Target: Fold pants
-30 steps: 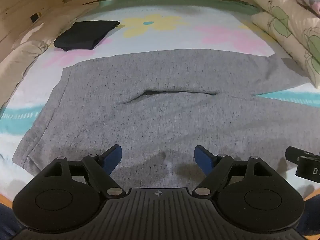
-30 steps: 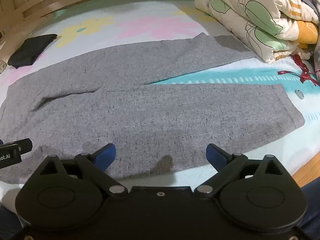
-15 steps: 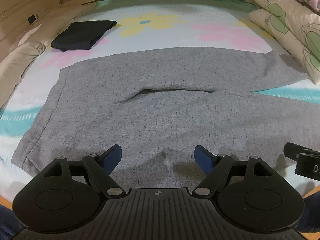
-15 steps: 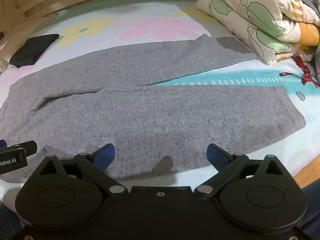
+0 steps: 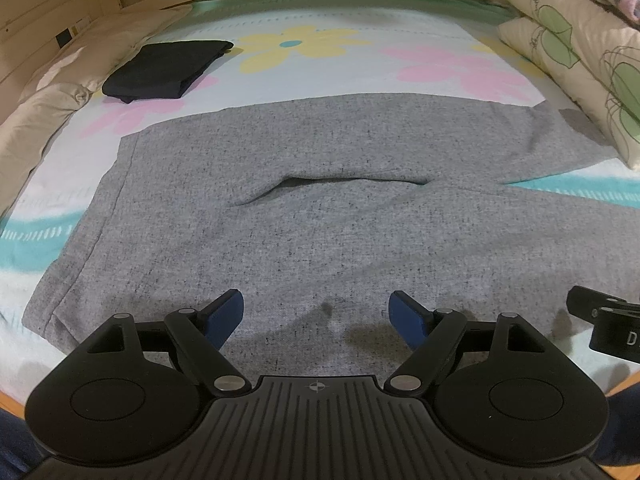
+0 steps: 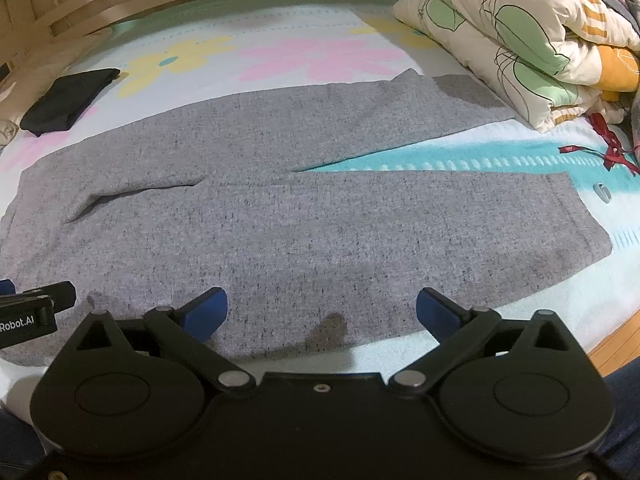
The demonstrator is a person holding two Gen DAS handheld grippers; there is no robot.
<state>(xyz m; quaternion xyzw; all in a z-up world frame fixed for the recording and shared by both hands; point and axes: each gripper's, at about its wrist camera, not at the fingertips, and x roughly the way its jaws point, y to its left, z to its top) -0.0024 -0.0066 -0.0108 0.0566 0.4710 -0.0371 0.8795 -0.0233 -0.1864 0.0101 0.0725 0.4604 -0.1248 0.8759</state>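
Note:
Grey speckled pants lie spread flat on the bed, waistband at the left, both legs running to the right. A slit-like pocket gap shows near the middle. My left gripper hovers over the near edge of the pants by the waist end, jaws wide open with only cloth below them. My right gripper hangs over the near leg's front edge, also open and holding nothing. Each gripper's black body shows at the edge of the other's view.
A folded dark garment lies at the far left of the flowered sheet. Stacked quilts crowd the right side, with a red ribbon beside them. A pale pillow lines the left edge. The wooden bed edge is near right.

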